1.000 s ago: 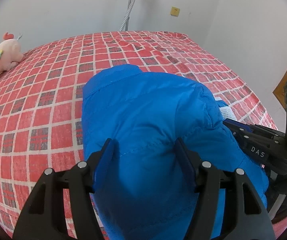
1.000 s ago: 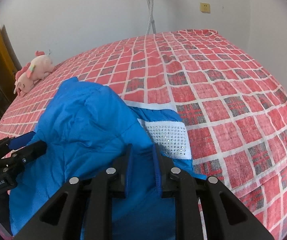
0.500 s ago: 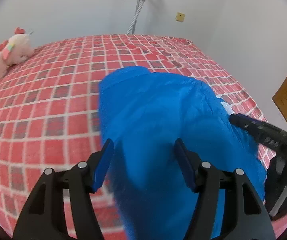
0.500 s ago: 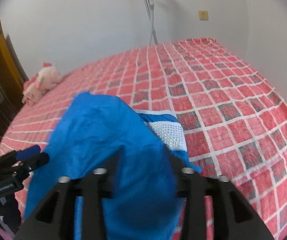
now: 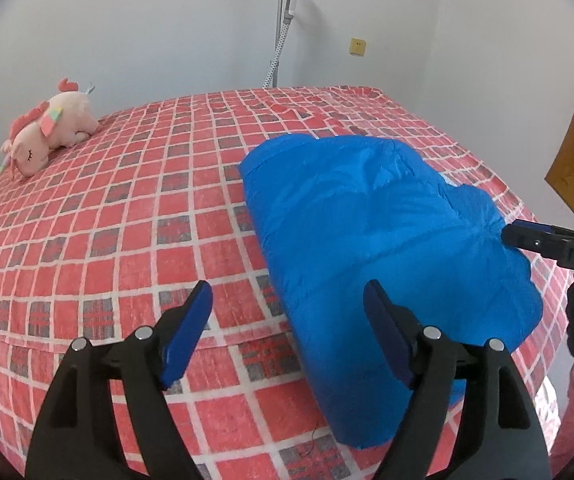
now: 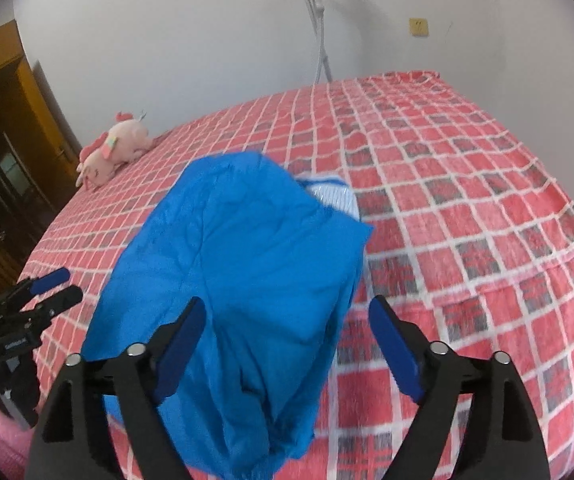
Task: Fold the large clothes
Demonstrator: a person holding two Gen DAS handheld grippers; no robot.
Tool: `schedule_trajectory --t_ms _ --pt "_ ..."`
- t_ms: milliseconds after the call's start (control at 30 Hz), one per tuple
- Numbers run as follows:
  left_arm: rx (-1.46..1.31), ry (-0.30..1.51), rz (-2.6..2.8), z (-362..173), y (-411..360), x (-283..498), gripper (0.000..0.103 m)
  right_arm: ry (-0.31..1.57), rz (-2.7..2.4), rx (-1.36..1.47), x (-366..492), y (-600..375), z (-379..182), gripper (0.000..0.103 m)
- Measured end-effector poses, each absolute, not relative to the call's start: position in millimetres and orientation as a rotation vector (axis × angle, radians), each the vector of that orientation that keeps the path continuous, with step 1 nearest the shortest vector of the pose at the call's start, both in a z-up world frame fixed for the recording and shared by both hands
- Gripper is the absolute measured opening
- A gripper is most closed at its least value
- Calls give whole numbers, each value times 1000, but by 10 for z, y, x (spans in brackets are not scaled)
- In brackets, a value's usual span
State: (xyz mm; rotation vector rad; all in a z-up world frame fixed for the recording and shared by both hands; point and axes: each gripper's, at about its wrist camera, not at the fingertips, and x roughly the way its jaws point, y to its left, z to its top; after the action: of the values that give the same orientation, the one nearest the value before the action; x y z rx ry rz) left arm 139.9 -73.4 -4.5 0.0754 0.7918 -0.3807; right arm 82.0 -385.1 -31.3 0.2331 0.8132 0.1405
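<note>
Both grippers spread wide and empty over a folded blue jacket near the bed's front edge.

From the left: the left gripper (image 5: pixel 287 304) hangs with jaws apart over bare bed (image 5: pixel 127 208), its right finger against the blue jacket (image 5: pixel 367 216); the right gripper (image 6: pixel 287 320), equally spread, has one finger over the bundle's near end. The fold looks puffy, so a good finish would likely be pressing it flat and squaring loose edges, including the white patch (image 6: pixel 335 196) peeking out.
</note>
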Motion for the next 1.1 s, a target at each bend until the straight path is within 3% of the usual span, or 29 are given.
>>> schedule_trajectory --t_ms 500,667,1100 --pt "91 843 -408 -196 -840 1486 83 942 215 259 860 -3800 -510 94" --pt "57 875 -434 -261 -847 1571 89 978 247 308 937 -3845 -629 99" --pt "-132 1046 -670 -608 -976 1919 97 1080 387 487 1191 -3885 -991 99"
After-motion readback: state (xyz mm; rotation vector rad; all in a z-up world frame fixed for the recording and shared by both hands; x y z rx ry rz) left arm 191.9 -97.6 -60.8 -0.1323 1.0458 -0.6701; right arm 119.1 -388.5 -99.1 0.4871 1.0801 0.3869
